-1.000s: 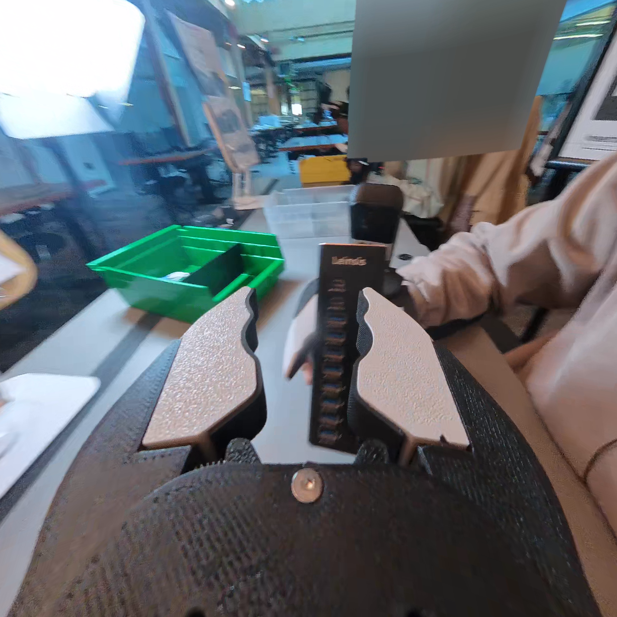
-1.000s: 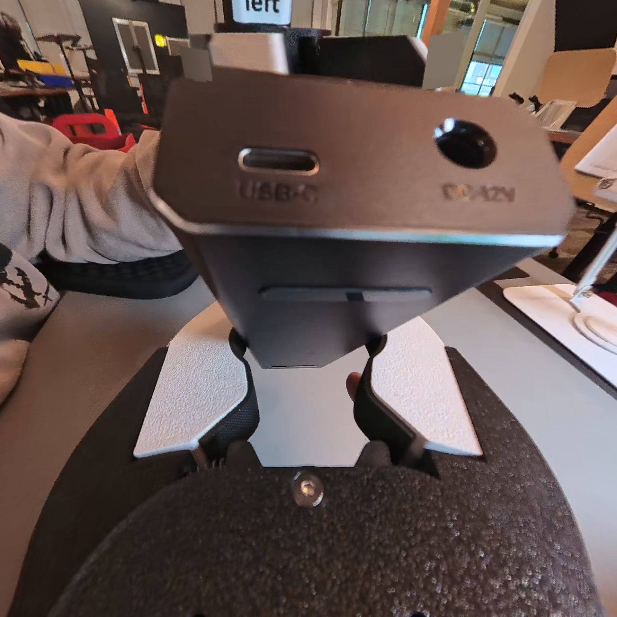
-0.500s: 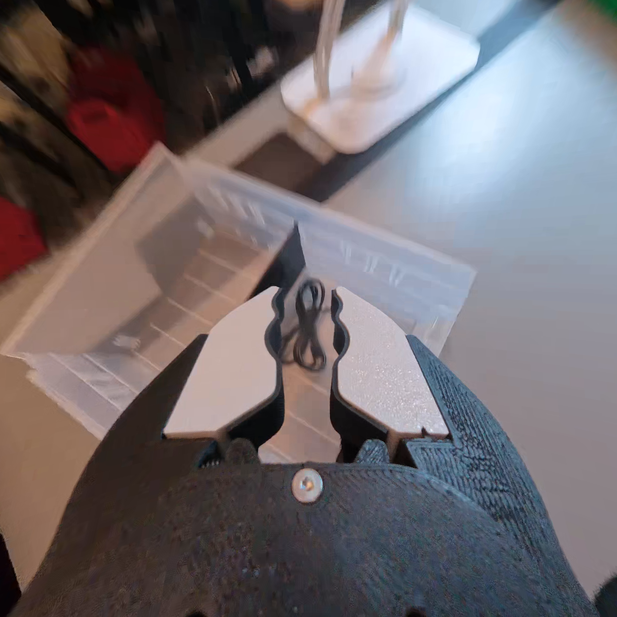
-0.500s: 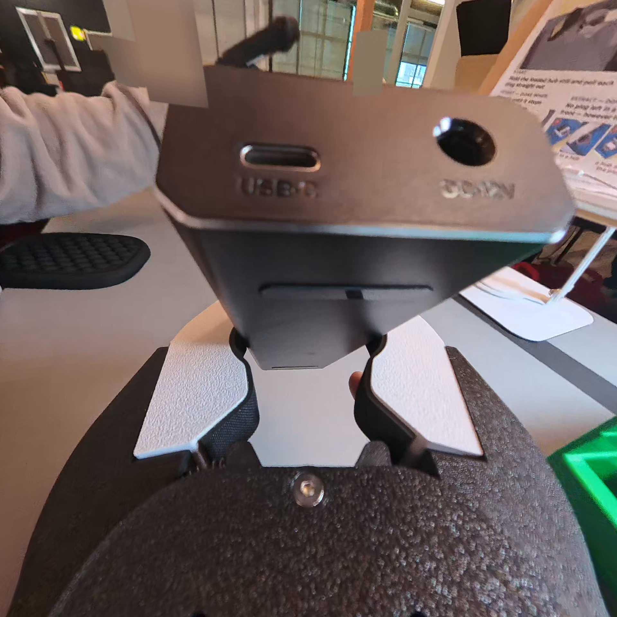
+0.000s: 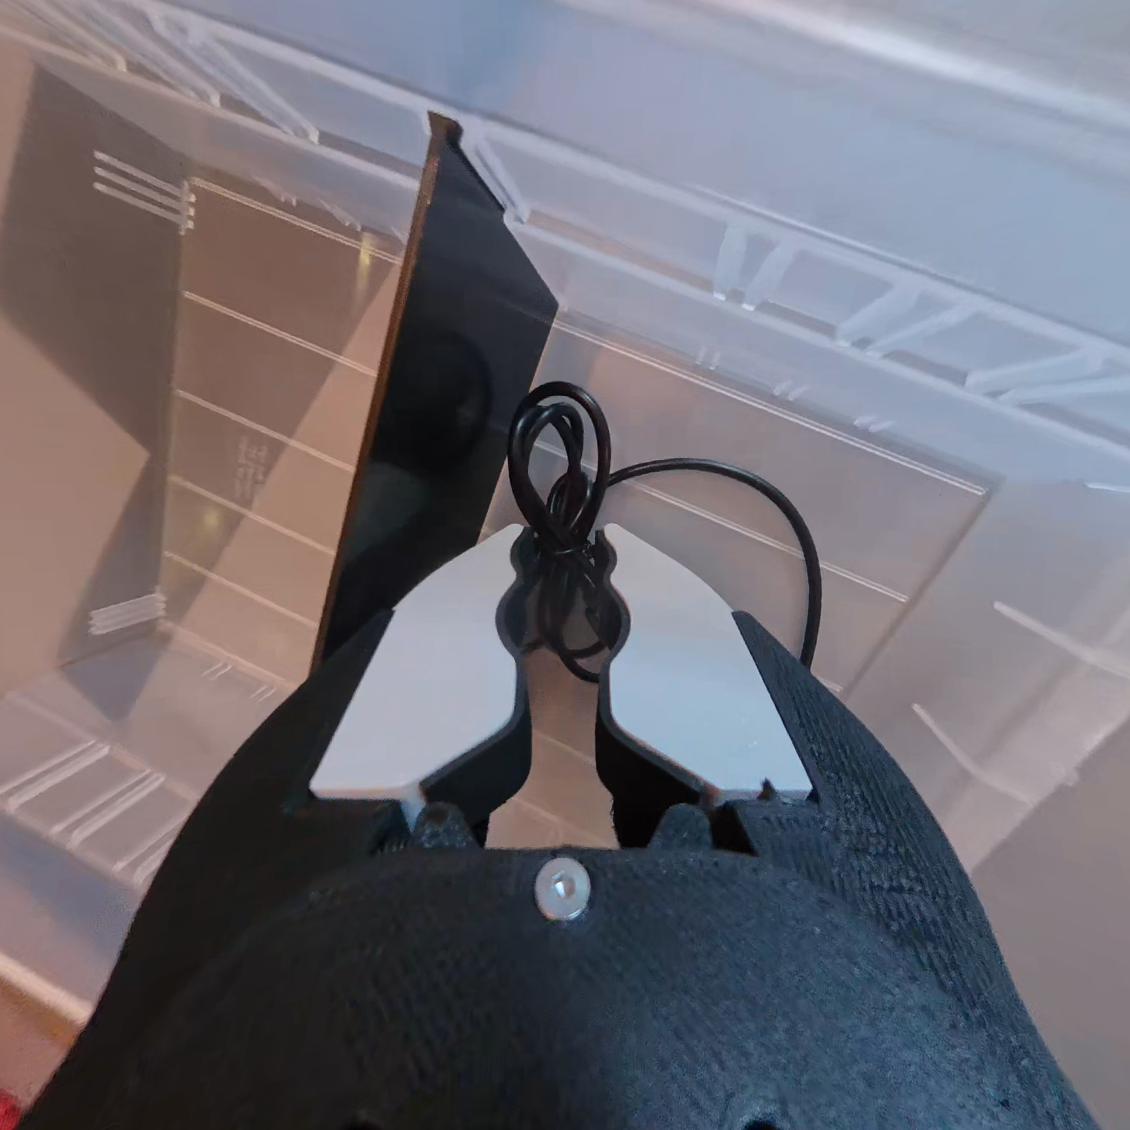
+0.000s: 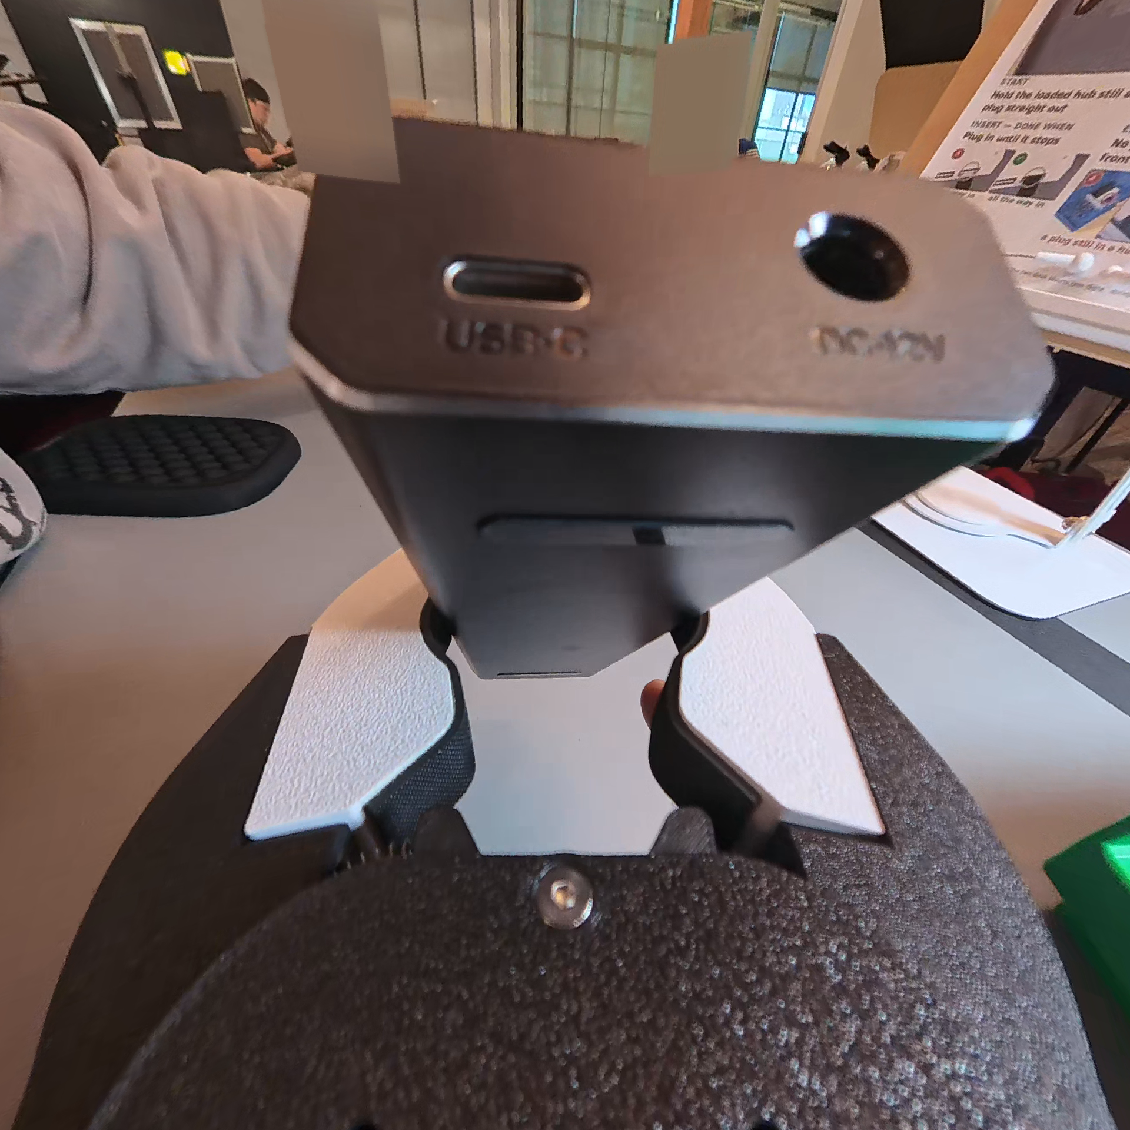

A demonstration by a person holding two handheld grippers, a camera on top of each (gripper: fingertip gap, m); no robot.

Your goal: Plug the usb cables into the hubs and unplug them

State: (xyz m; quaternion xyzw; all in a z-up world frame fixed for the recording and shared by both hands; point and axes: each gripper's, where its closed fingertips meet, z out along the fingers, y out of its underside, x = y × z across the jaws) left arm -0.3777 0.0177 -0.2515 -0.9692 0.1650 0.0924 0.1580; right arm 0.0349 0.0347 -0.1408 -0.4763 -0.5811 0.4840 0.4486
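Observation:
In the left wrist view my left gripper (image 5: 562,541) reaches down into a clear plastic bin (image 5: 795,342). Its fingers are closed around a coiled black usb cable (image 5: 559,471); loops stick out past the tips and one strand curves off to the right. In the right wrist view my right gripper (image 6: 565,624) is shut on a dark grey metal usb hub (image 6: 660,342). The hub stands up out of the fingers, its end face with an oval port and a round socket toward the camera.
A black divider panel (image 5: 446,379) stands in the bin just left of the cable. In the right wrist view: a grey-sleeved arm (image 6: 122,263) at left, a black mesh pad (image 6: 159,461), a white stand base (image 6: 1003,550), an instruction sheet (image 6: 1052,140), a green bin corner (image 6: 1094,880).
My left gripper swung away from the hub, dropped into the clear bin and closed on the coiled cable. My right gripper kept hold of the hub and turned slightly to the right.

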